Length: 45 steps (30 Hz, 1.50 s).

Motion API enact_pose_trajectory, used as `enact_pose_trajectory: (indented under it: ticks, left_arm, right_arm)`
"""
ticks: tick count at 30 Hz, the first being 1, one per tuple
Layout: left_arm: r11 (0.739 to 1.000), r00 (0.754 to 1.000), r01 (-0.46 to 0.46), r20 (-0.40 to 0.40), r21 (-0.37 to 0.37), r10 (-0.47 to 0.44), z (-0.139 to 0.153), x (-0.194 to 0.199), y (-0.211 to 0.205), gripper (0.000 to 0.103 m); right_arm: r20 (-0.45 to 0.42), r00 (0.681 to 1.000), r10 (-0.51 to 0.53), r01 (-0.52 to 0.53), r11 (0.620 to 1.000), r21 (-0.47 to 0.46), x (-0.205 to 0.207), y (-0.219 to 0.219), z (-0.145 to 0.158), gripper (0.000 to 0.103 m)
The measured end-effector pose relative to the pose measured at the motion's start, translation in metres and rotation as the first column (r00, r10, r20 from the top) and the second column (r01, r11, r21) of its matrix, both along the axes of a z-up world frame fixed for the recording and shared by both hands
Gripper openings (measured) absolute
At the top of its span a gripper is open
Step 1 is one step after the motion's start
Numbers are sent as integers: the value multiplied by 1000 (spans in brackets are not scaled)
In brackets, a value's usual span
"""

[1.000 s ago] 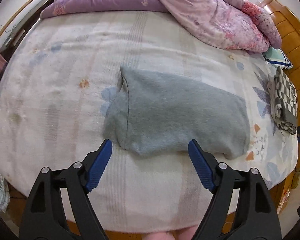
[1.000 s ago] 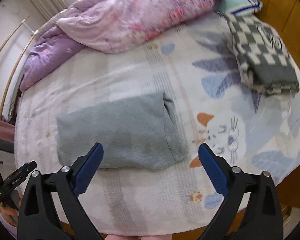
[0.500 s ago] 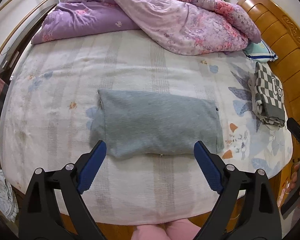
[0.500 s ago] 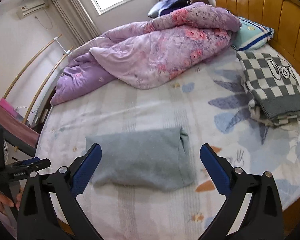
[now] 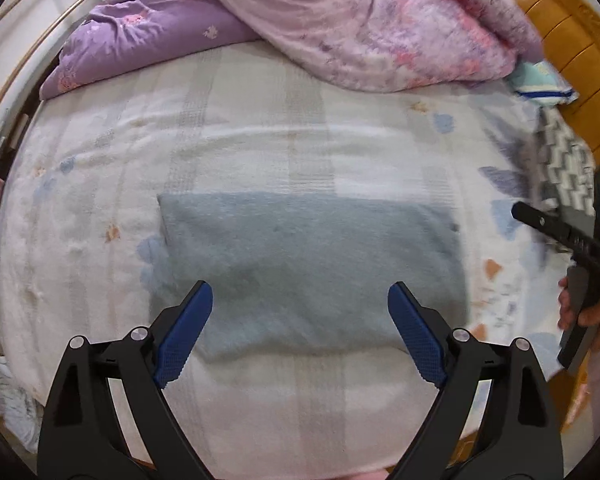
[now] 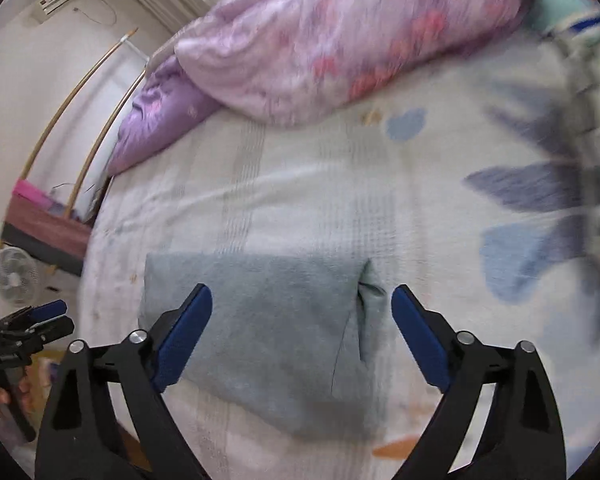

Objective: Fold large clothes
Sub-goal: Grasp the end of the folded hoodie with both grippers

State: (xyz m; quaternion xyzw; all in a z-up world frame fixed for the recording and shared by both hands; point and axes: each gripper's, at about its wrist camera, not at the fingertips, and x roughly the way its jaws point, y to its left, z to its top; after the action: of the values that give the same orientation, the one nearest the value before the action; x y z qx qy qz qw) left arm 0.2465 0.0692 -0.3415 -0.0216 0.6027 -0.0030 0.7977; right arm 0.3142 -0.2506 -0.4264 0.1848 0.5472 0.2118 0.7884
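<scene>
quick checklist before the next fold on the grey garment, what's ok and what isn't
1. Grey garment lies flat in a folded rectangle on the bed sheet: ok.
2. Left hand-held gripper open, nothing between its pads: ok.
3. Right hand-held gripper closing, pads not touching the cloth: ok.
4. Quilt clear of the garment: ok.
5. Checked folded garment apart from the grey one: ok.
6. Layers lined up at the right end: cannot tell, blurred.

- One grey folded cloth [image 5: 308, 268]
- Two grippers: left gripper [image 5: 300, 336], right gripper [image 6: 302, 336]
- One purple blanket [image 5: 340, 20]
- One checked cloth [image 5: 564, 160]
- One fan [image 6: 16, 276]
</scene>
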Motion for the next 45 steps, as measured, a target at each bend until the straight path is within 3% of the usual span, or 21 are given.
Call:
enact_pose_trajectory:
  ticks: [2, 5, 7, 10, 12, 16, 18, 21, 24, 26, 27, 29, 31, 34, 37, 38, 39, 41, 43, 44, 45]
  left_arm:
    - [999, 1000, -10, -20, -34, 9, -20, 14, 1, 90]
    - [999, 1000, -7, -26, -41, 6, -40, 28, 1, 90]
    - [1000, 1000, -11, -19, -14, 11, -55, 39, 0, 90]
    - [1000, 999, -13, -36, -8, 12, -73, 49, 0, 90]
    - [1000, 999, -16, -41, -17, 16, -81, 54, 1, 89]
    - [999, 999, -15, -49, -37, 13, -90, 62, -1, 89]
    - [999, 999, -10, -47, -48, 8, -91, 70, -2, 88]
    - [994, 1000, 6, -29, -106, -9, -92, 88, -2, 78]
    - [995, 999, 34, -15, -97, -36, -92, 107, -9, 72]
    - [995, 997, 61, -42, -76, -64, -97, 119, -14, 40]
    - [993, 993, 76, -86, -85, -83, -104, 128, -18, 32]
    - [991, 987, 59, -144, -119, -75, -114, 137, -19, 0]
    - [989, 972, 20, -230, -149, -55, -126, 146, -18, 0]
    - [987, 960, 39, -270, -156, -80, -138, 153, -26, 0]
    - [998, 903, 15, -428, -59, -39, -197, 162, -25, 0]
    - [998, 885, -2, -465, -65, -28, -216, 162, -23, 0]
    - [997, 885, -36, -465, -62, 3, -228, 161, -22, 0]
    - [1000, 870, 12, -493, -13, -17, -220, 161, -33, 0]
    - [993, 828, 115, -555, 31, -78, -204, 152, -45, 0]
    - [997, 801, 70, -597, 19, -45, -201, 148, -42, 0]
    - [999, 796, 38, -604, 8, -25, -207, 146, -38, 0]
  right_arm:
    - [-75, 996, 47, -41, 996, 75, 28, 1, -41, 84]
    - [-136, 990, 37, -30, 998, 53, 55, 2, -83, 81]
    - [-180, 982, 52, -30, 992, 123, 68, 2, -112, 64]
    - [-261, 957, 123, -63, 972, 225, 74, 10, -150, 61]
    - [-240, 962, 130, -64, 962, 264, 68, 7, -152, 60]
    - [-328, 939, 106, 46, 904, 425, 47, -14, -165, 58]
    - [-346, 929, 130, 32, 904, 426, 37, -13, -163, 58]
    - [-394, 897, 199, -16, 906, 423, 12, 1, -162, 60]
    - [-400, 909, 122, 46, 922, 384, -10, 8, -156, 60]
    - [-410, 911, 39, 99, 945, 310, -21, 15, -149, 57]
    - [-408, 913, 17, 100, 959, 264, -23, 20, -145, 50]
    - [-392, 920, -14, 63, 992, 113, -28, 38, -130, 39]
    - [-406, 913, -35, 63, 996, 56, -31, 49, -123, 29]
    - [-433, 897, -90, 96, 995, -7, -32, 56, -118, 29]
    - [-455, 884, -110, 92, 994, -63, -30, 65, -116, 31]
    - [-457, 883, -108, 85, 994, -70, -26, 69, -120, 31]
    - [-458, 883, -104, 79, 994, -74, -25, 71, -120, 32]
    - [-462, 880, -113, 99, 994, -53, -25, 70, -119, 32]
    - [-460, 879, -126, 136, 991, -11, -31, 60, -119, 31]
    - [-463, 876, -137, 156, 988, 4, -33, 51, -119, 31]
    - [-468, 871, -150, 177, 984, 13, -35, 47, -119, 31]
